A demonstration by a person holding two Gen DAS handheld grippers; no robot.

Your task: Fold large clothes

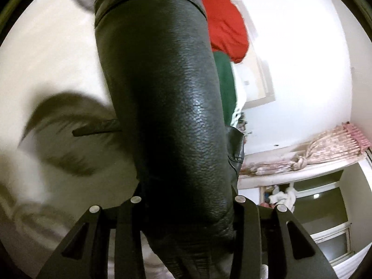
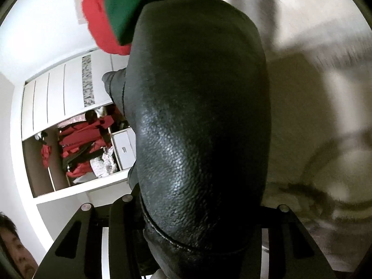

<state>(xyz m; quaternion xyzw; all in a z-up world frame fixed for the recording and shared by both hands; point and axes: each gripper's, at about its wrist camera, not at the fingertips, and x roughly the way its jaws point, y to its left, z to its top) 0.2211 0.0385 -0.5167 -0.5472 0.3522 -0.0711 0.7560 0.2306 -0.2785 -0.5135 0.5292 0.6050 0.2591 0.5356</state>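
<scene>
The black leather garment (image 1: 162, 116) pretty much plugs the whole space ahead of the left gripper (image 1: 186, 209), and same deal for the right gripper (image 2: 200, 209), with the leather (image 2: 200, 116) bulging right between the fingers. Past it, a red and green clothes pile (image 1: 225, 34) sits close behind, so that way's blocked too. Only open room is the pale bedding (image 1: 46, 58) off to the outer sides.
</scene>
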